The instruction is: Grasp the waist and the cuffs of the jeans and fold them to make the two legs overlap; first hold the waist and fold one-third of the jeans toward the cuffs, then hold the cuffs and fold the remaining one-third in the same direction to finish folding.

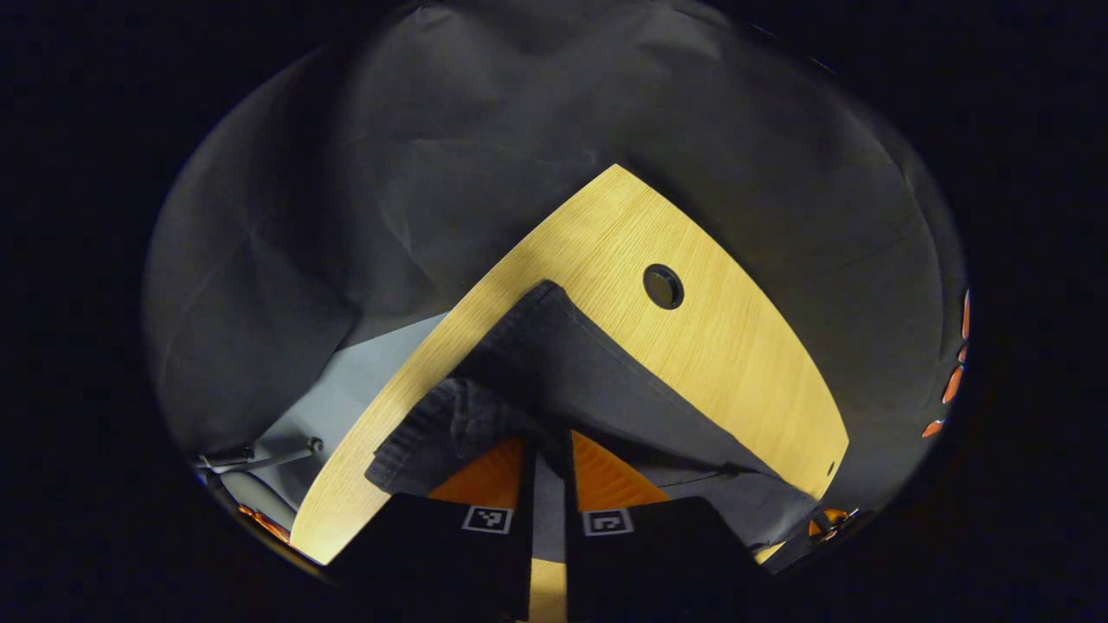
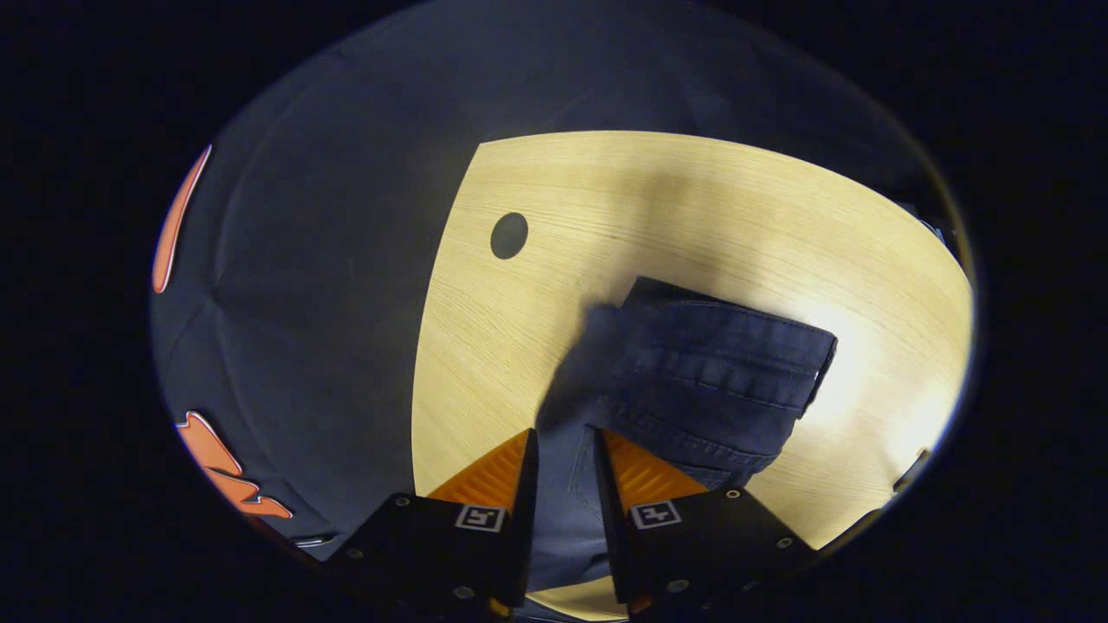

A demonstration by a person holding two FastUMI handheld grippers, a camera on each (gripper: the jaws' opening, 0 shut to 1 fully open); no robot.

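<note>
Dark jeans [image 1: 589, 372] lie on the wooden table [image 1: 718, 346]. In the left gripper view a folded edge of them rises to a peak and a ribbed hem [image 1: 441, 424] bunches at the left. My left gripper [image 1: 549, 454] is shut on the jeans, with cloth pinched in the narrow gap between its fingers. In the right gripper view the jeans [image 2: 718, 372] show a stitched, doubled-over band lying to the right. My right gripper [image 2: 564, 454] is shut on the denim, which runs down between its fingers [image 2: 645, 476].
A round cable hole [image 1: 663, 286] [image 2: 509, 235] pierces the table near its corner. The table's edge [image 2: 428, 346] runs close on the left of the right gripper view. Grey floor [image 1: 363, 381] and a metal frame [image 1: 260, 454] lie below the table's edge.
</note>
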